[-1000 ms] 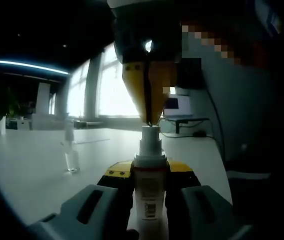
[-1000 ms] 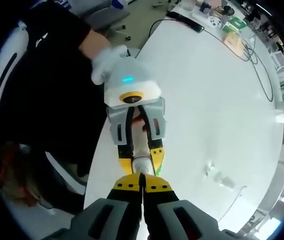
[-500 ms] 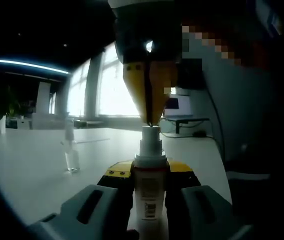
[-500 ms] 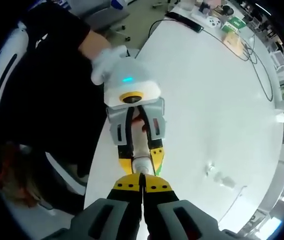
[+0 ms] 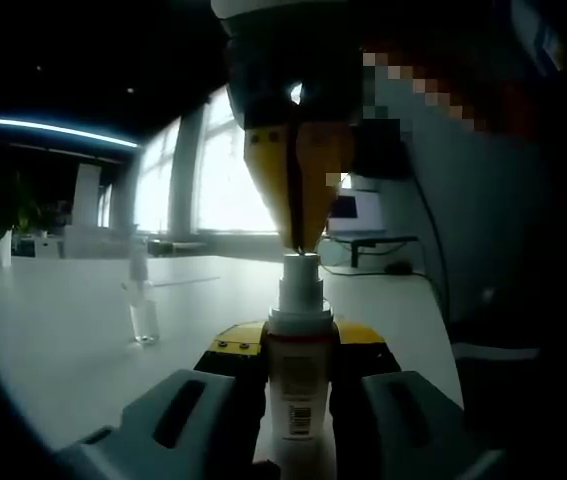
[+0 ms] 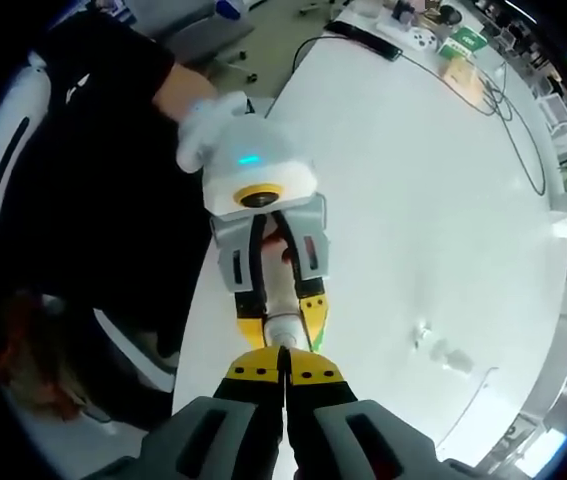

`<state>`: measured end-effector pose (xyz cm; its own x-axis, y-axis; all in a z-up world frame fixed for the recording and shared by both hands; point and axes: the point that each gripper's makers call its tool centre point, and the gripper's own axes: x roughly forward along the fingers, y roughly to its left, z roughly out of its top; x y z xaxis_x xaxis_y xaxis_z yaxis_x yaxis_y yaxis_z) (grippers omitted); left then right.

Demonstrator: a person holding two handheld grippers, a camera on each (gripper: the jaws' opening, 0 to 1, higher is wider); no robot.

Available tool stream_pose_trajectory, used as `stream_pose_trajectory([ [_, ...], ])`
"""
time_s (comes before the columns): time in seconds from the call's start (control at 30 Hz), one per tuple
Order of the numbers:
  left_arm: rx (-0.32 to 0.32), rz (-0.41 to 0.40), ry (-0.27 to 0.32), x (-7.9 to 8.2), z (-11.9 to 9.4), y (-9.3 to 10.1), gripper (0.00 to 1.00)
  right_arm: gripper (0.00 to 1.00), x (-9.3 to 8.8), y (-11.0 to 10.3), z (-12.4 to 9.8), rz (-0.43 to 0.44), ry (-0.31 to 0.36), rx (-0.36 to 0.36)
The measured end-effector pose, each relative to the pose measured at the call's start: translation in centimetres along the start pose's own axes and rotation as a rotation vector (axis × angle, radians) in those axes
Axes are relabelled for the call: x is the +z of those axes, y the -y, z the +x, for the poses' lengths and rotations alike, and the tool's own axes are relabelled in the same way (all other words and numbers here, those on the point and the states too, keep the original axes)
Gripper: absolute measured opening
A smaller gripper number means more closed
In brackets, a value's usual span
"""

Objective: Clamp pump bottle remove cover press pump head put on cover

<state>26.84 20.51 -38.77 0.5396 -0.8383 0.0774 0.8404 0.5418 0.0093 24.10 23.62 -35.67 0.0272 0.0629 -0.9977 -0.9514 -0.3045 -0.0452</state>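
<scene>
A white pump bottle (image 5: 299,385) with a printed label stands upright in my left gripper (image 5: 299,342), whose yellow-tipped jaws are shut on its body. My right gripper (image 5: 300,246) comes down from above with its yellow jaws shut together, their tips touching the bare pump head (image 5: 300,264). In the right gripper view I look straight down my shut right gripper (image 6: 283,352) onto the pump head (image 6: 281,329), with the left gripper (image 6: 283,322) and a gloved hand (image 6: 201,125) beyond it. The clear cover (image 5: 143,312) sits apart on the white table (image 5: 53,350); the cover (image 6: 435,347) is also seen from above.
The bottle is held near the table's edge (image 6: 195,300), beside a person in dark clothes (image 6: 93,180). A cable (image 6: 503,110) and small items (image 6: 463,45) lie at the table's far end. A monitor (image 5: 358,212) stands behind, and windows (image 5: 233,180) are bright.
The right gripper view has shifted a little with the hand. Both grippers and the bottle stand as before.
</scene>
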Motion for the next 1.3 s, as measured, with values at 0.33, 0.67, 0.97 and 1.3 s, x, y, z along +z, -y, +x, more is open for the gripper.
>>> stream_pose_trajectory([
  [0.33, 0.001, 0.001, 0.0, -0.02, 0.01, 0.09, 0.14, 0.0, -0.01, -0.04, 0.6, 0.049, -0.008, -0.002],
  [0.67, 0.001, 0.003, 0.0, -0.04, 0.0, 0.1, 0.14, 0.0, -0.05, 0.03, 0.0, 0.021, -0.006, -0.01],
  [0.97, 0.0, 0.003, 0.0, -0.05, -0.02, 0.07, 0.14, 0.0, -0.01, 0.05, -0.06, 0.026, 0.002, -0.004],
  [1.3, 0.001, 0.004, -0.001, -0.06, -0.04, 0.02, 0.14, 0.0, -0.01, 0.05, -0.11, 0.026, 0.006, -0.014],
])
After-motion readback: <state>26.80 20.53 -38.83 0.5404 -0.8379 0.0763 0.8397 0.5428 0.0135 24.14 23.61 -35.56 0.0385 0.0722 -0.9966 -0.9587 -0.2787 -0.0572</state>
